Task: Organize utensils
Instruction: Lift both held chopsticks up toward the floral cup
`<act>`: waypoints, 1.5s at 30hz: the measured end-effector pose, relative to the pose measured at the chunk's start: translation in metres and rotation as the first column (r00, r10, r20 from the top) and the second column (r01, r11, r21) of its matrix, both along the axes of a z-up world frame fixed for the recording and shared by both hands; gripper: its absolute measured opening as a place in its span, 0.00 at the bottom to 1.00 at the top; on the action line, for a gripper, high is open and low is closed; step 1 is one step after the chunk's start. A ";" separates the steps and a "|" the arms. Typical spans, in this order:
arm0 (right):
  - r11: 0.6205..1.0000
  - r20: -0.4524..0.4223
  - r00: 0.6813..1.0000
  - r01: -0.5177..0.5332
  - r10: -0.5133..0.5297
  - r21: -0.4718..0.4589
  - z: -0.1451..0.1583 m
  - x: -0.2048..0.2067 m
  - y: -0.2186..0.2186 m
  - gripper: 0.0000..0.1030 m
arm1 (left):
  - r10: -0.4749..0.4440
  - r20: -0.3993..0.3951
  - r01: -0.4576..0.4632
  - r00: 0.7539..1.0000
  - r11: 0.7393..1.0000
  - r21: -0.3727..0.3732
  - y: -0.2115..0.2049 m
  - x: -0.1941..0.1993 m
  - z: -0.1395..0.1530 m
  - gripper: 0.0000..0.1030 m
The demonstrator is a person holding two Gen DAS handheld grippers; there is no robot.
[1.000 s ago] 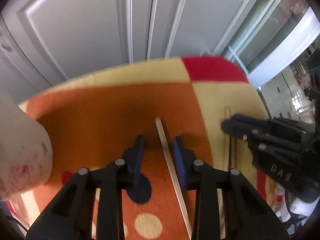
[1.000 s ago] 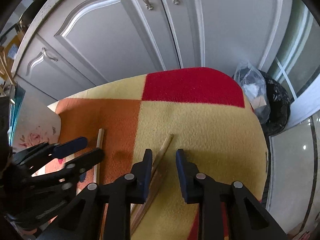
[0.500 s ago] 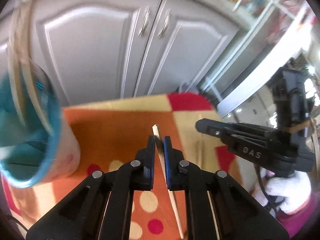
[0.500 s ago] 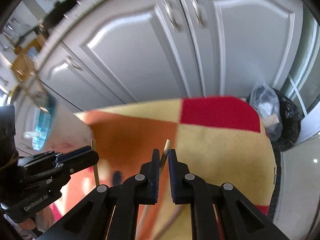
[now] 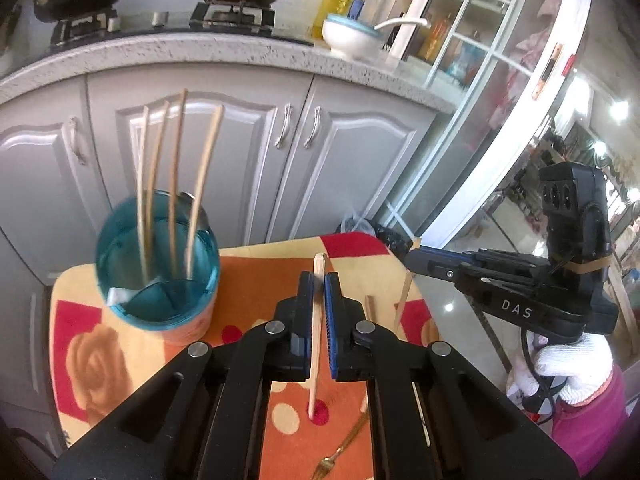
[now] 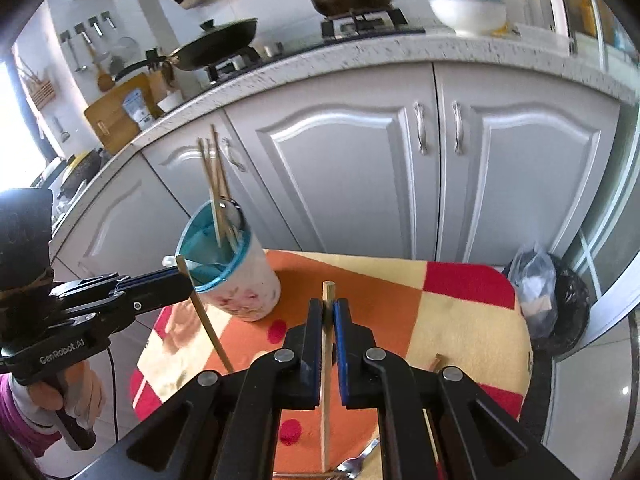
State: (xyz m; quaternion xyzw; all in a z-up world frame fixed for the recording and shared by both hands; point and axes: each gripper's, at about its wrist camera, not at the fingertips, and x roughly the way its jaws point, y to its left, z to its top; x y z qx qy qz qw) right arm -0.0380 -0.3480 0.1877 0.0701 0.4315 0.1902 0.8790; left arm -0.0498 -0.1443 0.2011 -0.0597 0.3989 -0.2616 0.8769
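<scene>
Left wrist view: a wooden chopstick [image 5: 317, 320] is pinched between the blue pads of the left gripper [image 5: 319, 284], its top poking just above the fingertips and its lower end hanging free above the patchwork mat [image 5: 256, 276]. The jaws have just been closing and now stand nearly together, clamped on the stick. In the right wrist view a second chopstick [image 6: 326, 364] sits the same way in the right gripper [image 6: 328, 308], whose jaws have likewise just been closing onto it; it too hangs clear of the mat.

Such a stick looks light, stiff and thin. It should carry easily, but smooth wood held near one end may pivot or slip in the pads, so a hold closer to the middle would steady it. Both grips here are near the upper end, which I judge leaves a long tail to swing.

To the left stands the utensil cup [image 5: 158, 264], blue inside and floral outside, already bearing four chopsticks [image 5: 172, 184] leaning upright. It is well apart from both held sticks. A gold fork [image 5: 340, 450] lies on the mat near the camera, and another loose chopstick [image 5: 370, 309] lies just beside the left gripper. Behind are grey cabinet doors [image 5: 352, 168] and a speckled countertop.
</scene>
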 end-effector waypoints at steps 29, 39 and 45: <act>0.996 0.173 0.982 -0.061 0.072 -0.070 0.097 -0.029 0.040 0.05 | 0.068 0.109 -0.064 0.992 0.997 -0.043 0.062 -0.033 0.070 0.04; 0.989 0.247 0.960 -0.110 0.131 -0.095 0.139 -0.029 0.064 0.05 | 0.132 0.160 -0.114 0.978 0.987 -0.116 0.107 -0.028 0.126 0.04; 0.987 0.290 0.944 -0.144 0.160 -0.074 0.166 -0.023 0.078 0.05 | 0.184 0.211 -0.162 0.960 0.980 -0.119 0.129 -0.018 0.153 0.04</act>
